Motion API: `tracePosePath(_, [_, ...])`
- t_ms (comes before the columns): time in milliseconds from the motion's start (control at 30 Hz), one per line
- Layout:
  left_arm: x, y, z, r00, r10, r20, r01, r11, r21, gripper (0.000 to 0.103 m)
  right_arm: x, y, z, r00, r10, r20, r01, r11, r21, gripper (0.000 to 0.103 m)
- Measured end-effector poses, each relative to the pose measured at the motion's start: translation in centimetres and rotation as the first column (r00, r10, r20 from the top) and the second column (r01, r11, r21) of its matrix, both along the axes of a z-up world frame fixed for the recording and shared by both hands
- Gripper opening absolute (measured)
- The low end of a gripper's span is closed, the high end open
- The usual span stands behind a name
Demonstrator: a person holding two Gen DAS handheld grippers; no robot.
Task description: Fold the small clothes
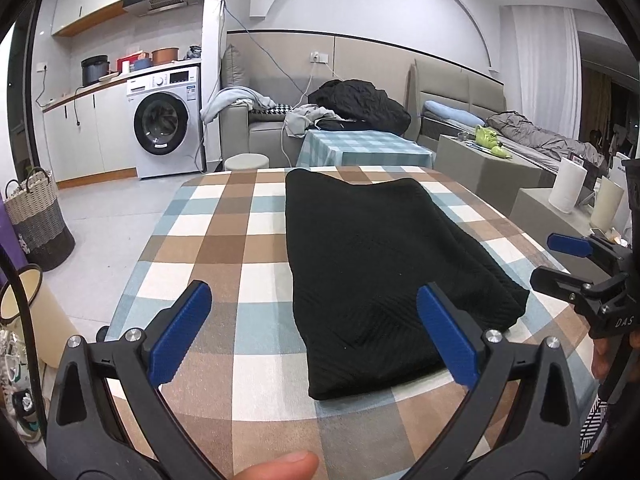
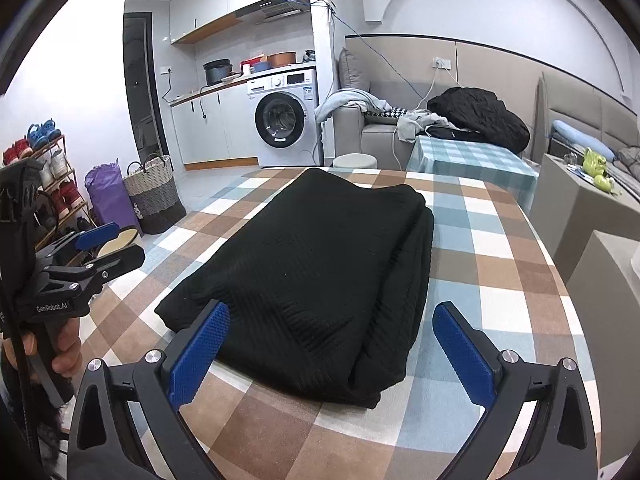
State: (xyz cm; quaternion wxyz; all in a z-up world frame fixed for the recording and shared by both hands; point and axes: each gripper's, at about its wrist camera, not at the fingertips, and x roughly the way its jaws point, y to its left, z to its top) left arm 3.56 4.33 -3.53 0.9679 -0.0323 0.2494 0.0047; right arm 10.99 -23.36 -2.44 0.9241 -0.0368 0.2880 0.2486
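Checked tablecloth (image 1: pixel 240 240), folded black garment (image 1: pixel 380 260) lengthwise away from cameras, both hand-held grippers (image 1: pixel 316 328) (image 2: pixel 332 340) apart

Even, cool indoor light fills both views, shadows soft under the black folded garment (image 1: pixel 380 264). Sharp focus at centre; heavy fisheye bending and dark vignette at the edges, mild glare upper left.
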Motion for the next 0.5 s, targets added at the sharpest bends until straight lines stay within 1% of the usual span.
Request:
tracePosePath(200, [0.3,0.1,-0.4,1.0,-0.001,0.013,0.001,1.0,0.009,0.102,0.4,0.6,-0.3,1.0,0.008,0.024,-0.009,1.0,0.017,0.103])
tracePosePath(333, [1.1,-0.1,-1.2,1.0,0.001,0.022,-0.001,1.0,0.019,0.102,0.7,0.6,-0.5,0.999,0.018,0.049,-0.02,0.999,0.039,0.103])
tracePosePath(500, [2.1,-0.1,-2.0,1.0,0.005,0.026,-0.005,1.0,-0.001,0.102,0.9,-0.1,-0.8,0.997,0.027,0.073,-0.033,0.997,0.075,0.103])
